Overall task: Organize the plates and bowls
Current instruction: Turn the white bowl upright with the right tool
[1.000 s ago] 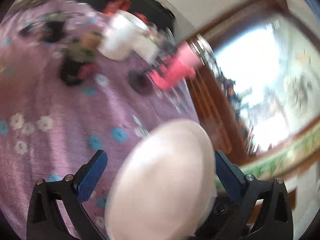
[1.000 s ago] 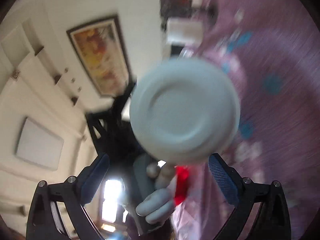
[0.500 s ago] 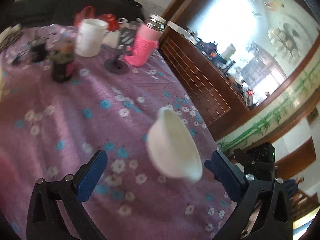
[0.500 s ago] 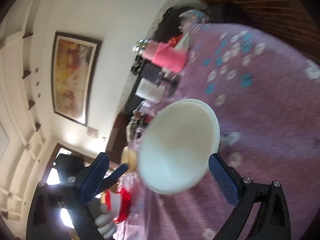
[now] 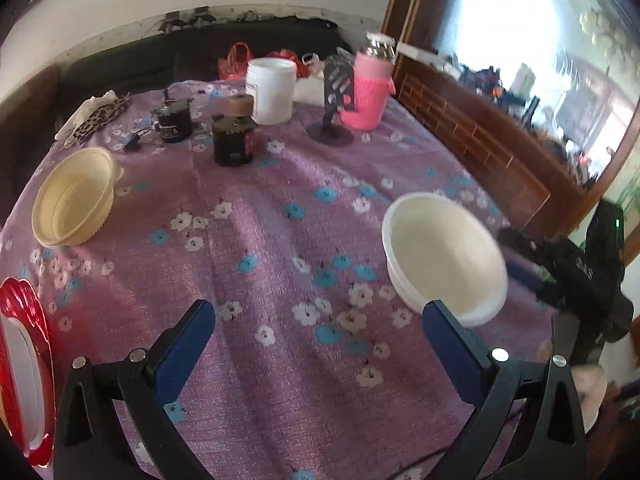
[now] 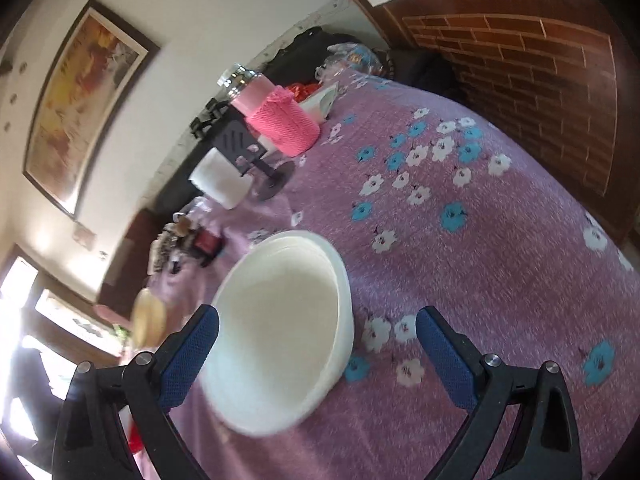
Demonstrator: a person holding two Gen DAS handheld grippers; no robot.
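White bowl (image 5: 444,254) now down on purple tablecloth (image 5: 260,248); left hand-held gripper (image 5: 320,344) and right hand-held gripper (image 6: 318,344) both spread wide, empty.

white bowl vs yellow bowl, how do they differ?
Colour: the white bowl is white, the yellow bowl pale yellow. Place: the white bowl sits by the right gripper, the yellow bowl far off at the table's left edge. Inside: white looks smooth, yellow ridged. Both are upright, empty, ungripped.
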